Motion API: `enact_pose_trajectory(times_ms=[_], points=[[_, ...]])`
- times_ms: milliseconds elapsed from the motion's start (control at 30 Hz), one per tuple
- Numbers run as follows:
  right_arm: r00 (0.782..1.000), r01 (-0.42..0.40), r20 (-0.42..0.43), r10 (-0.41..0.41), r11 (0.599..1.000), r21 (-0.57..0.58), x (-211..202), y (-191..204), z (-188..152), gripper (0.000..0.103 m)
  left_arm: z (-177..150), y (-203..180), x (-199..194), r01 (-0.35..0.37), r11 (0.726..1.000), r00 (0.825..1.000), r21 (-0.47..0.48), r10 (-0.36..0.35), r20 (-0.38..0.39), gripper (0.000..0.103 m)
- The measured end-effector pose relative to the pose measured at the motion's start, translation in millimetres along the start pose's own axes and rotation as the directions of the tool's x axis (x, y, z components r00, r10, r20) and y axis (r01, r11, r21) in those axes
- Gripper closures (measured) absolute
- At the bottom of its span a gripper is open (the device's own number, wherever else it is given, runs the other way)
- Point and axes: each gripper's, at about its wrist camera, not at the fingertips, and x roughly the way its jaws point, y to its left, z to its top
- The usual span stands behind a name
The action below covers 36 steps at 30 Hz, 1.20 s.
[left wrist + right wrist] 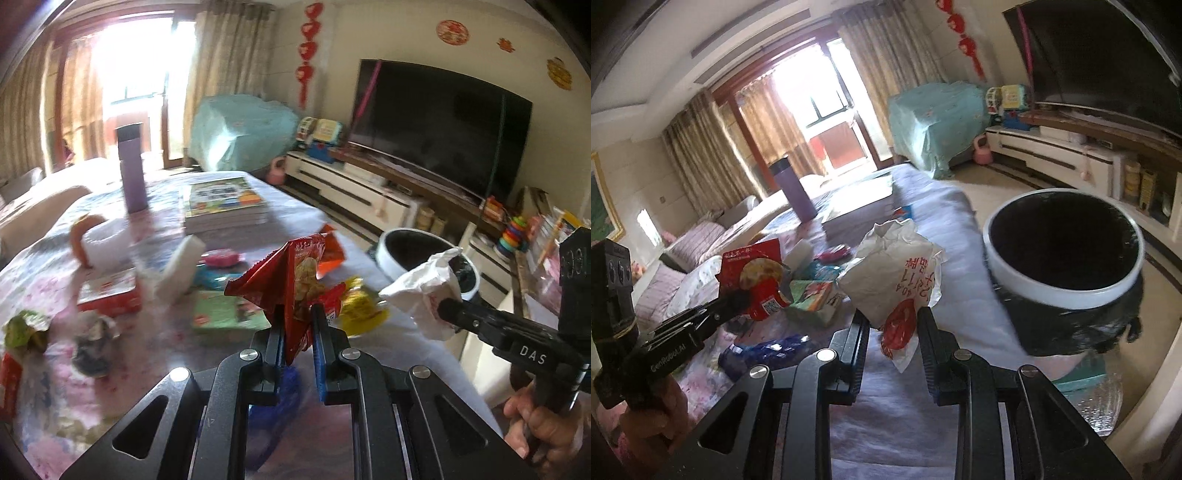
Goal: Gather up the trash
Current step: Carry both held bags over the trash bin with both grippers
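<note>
above table (155, 354), both tools tilted down, gripping trash.

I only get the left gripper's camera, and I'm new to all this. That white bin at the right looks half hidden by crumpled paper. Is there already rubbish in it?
Observer: In the right camera the bin shows its whole mouth, lined with a black bag; the inside is too dark to tell.
Operator: What is that crumpled white paper?
Observer: A white wrapper with a red logo and red print, clamped in the right gripper.
Operator: Anything under my own gripper that I can't see properly?
Observer: A crumpled blue wrapper lies on the table, below the left gripper that holds the red snack bag.
</note>
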Motion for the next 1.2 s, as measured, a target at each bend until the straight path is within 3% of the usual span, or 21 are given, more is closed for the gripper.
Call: enact_pose_trajectory(times_ms=[633, 1200], points=[[0.991, 0.126, 0.036, -0.131, 0.985, 0.116, -28, -76, 8, 0.076, 40, -34, 72, 0.155, 0.984, 0.985, 0.092, -0.147, -0.087, 0.092], [0.98, 0.188, 0.037, -0.194, 0.974, 0.129, -30, -111, 29, 0.076, 78, -57, 109, 0.212, 0.969, 0.974, 0.124, -0.2, -0.105, 0.091]])
